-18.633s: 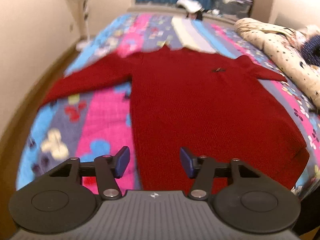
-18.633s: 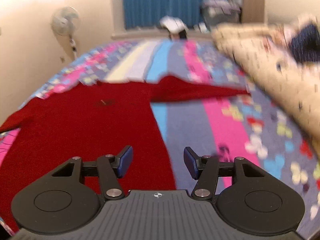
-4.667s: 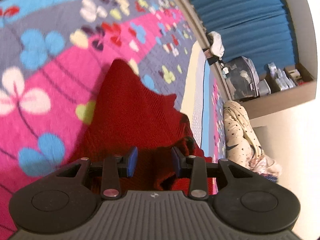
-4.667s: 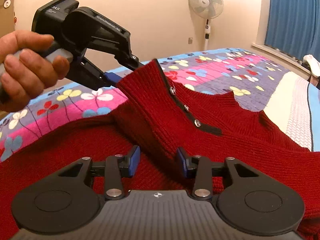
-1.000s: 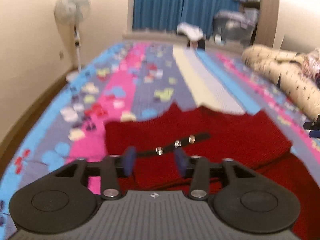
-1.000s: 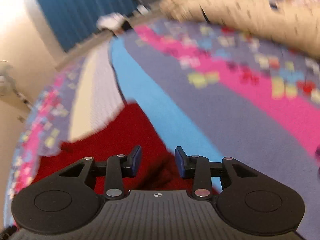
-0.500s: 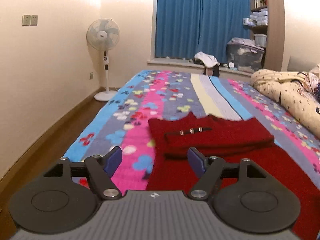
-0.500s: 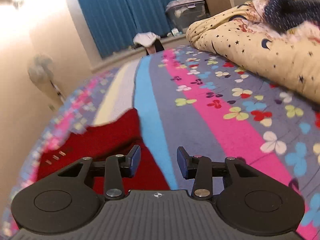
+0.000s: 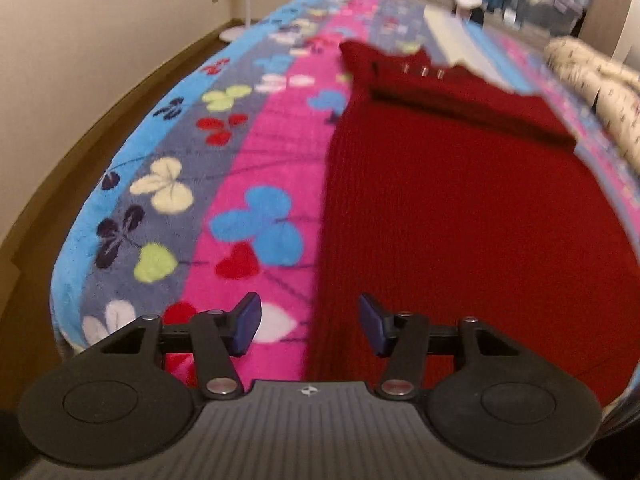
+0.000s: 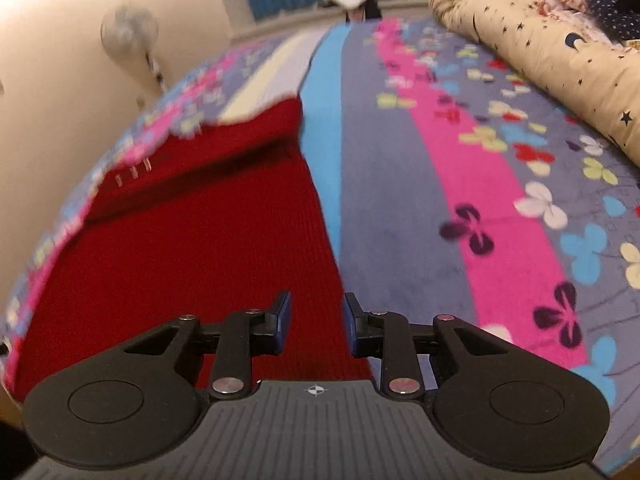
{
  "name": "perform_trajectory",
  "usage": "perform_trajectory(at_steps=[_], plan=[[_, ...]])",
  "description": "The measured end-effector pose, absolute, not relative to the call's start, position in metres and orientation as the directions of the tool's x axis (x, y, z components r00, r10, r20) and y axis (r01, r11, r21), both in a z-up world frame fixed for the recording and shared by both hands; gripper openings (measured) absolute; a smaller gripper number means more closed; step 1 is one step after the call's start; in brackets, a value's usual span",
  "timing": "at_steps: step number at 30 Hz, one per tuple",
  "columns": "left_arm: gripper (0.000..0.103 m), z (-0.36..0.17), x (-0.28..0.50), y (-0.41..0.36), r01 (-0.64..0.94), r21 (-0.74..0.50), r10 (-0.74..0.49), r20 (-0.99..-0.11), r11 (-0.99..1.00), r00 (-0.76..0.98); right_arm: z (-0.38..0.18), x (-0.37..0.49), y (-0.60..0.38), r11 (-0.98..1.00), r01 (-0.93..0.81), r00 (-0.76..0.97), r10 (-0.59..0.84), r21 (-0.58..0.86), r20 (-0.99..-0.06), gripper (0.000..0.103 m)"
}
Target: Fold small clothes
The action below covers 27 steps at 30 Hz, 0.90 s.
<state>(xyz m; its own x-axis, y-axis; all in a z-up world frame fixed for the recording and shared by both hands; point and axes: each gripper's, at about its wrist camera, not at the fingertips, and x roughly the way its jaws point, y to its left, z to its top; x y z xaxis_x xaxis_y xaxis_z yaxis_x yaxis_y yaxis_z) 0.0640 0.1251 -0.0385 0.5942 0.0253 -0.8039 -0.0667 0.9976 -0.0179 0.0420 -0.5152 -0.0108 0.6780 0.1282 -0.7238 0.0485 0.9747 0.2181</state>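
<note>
A red knitted sweater point(image 9: 460, 184) lies flat on the bed, its top part folded down so the buttoned collar point(image 9: 424, 70) faces up at the far end. It also shows in the right wrist view point(image 10: 192, 248). My left gripper point(image 9: 308, 322) is open and empty, just above the sweater's near left bottom edge. My right gripper point(image 10: 316, 322) is open and empty, just above the sweater's near right bottom edge.
The bed has a striped blanket with butterflies point(image 9: 224, 184). A cream star-patterned duvet point(image 10: 560, 56) is bunched on the bed's right side. A standing fan point(image 10: 132, 36) and a wall are to the left. The bed's near edge drops off below the grippers.
Both grippers have dropped and come close to the sweater's bottom hem. The left jaws stay wide; the right jaws are a little wider apart than before.
</note>
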Motion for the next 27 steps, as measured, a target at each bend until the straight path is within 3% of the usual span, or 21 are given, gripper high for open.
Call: perform_trajectory(at_steps=[6,27], plan=[[0.060,-0.050,0.076,0.121,-0.071,0.031,0.065,-0.834,0.997,0.548,-0.034,0.052,-0.539,0.944,0.148,0.585,0.156,0.294,-0.796,0.040],[0.060,-0.058,0.081,0.119,-0.058,0.045,0.069,-0.847,0.997,0.527,-0.056,0.069,-0.502,0.984,0.009,0.441,0.156,0.178,-0.884,0.051]])
